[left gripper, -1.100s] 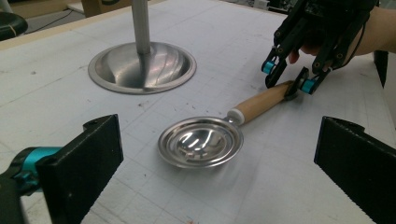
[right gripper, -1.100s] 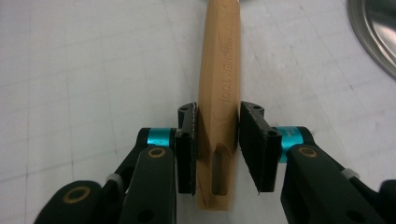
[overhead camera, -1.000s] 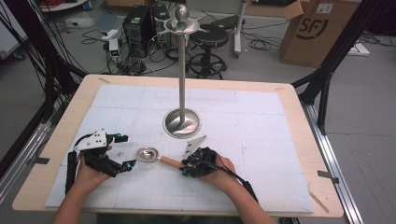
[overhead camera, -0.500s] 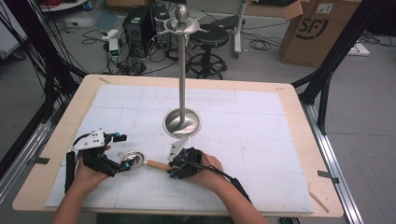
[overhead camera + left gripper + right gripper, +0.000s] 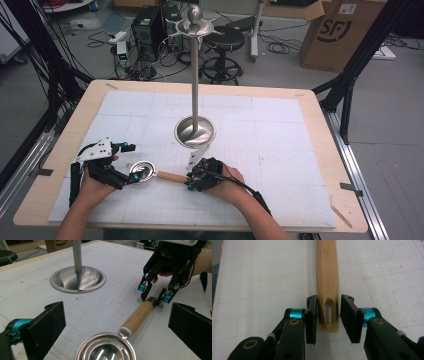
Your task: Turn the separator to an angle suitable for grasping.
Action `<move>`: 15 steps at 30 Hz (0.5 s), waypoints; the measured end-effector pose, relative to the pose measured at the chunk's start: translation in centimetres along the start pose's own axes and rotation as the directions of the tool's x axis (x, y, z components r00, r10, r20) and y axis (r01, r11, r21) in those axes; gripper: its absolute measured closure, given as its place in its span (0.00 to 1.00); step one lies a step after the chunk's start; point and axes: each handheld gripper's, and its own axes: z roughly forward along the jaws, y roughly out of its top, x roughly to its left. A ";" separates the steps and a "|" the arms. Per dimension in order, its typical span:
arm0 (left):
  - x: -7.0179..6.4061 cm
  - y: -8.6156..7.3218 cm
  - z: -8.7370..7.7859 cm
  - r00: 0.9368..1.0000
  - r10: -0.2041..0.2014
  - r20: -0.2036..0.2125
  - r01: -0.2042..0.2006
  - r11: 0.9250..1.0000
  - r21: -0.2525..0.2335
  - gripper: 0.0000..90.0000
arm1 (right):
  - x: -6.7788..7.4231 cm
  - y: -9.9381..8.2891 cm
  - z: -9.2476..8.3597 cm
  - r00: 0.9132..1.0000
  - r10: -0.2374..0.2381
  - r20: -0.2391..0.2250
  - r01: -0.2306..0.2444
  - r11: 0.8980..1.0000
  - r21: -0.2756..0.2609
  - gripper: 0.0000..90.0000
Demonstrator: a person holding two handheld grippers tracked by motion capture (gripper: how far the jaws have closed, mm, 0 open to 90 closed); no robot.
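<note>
The right gripper (image 5: 327, 317) straddles the slotted end of the ladle's pale wooden handle (image 5: 327, 277). Its left pad lies against the wood, while a narrow gap shows between the handle and the other pad, so the jaws bracket the handle closely without clamping it; they have just eased apart a little from their tightest. In the left gripper view the same gripper (image 5: 153, 296) comes down steeply from a hand at the upper right, its two tips on either side of the handle's end.

The small metal ladle with a shiny round bowl and a wooden handle (image 5: 155, 173) lies flat on the white gridded mat (image 5: 280, 150), near the person's edge of the table. Its bowl (image 5: 106, 348) faces up and joins the handle through a white collar.

The left gripper (image 5: 131, 179) sits at the bowl end, held in the person's left hand (image 5: 92, 182). Its jaws stand wide apart on either side of the bowl in its own view, gripping nothing.

Beyond the ladle, towards the middle of the mat, stands a tall polished steel stand with a round dished base (image 5: 195, 132) and a slim upright pole topped by a ball and short arms. The mat covers a light wooden table (image 5: 325, 130).
</note>
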 end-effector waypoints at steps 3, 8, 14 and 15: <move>0.0 0.0 0.0 1.000 0.000 0.001 0.000 1.000 0.001 0.02 | -0.4 -0.2 -0.1 0.999 0.019 0.025 -0.019 1.000 -0.002 0.69; 0.0 0.0 0.0 1.000 0.003 0.002 -0.003 1.000 0.003 0.02 | -0.9 -0.4 -0.3 0.996 0.038 0.076 -0.038 0.999 -0.005 0.66; 0.0 0.0 0.0 1.000 0.002 0.000 -0.002 1.000 0.006 0.02 | -1.4 -0.8 -0.9 0.991 0.078 0.112 -0.077 0.997 -0.007 0.63; 0.0 0.0 0.0 1.000 0.002 0.003 -0.002 1.000 0.006 0.02 | -1.3 -0.9 -1.3 0.991 0.081 0.108 -0.079 0.997 -0.022 0.62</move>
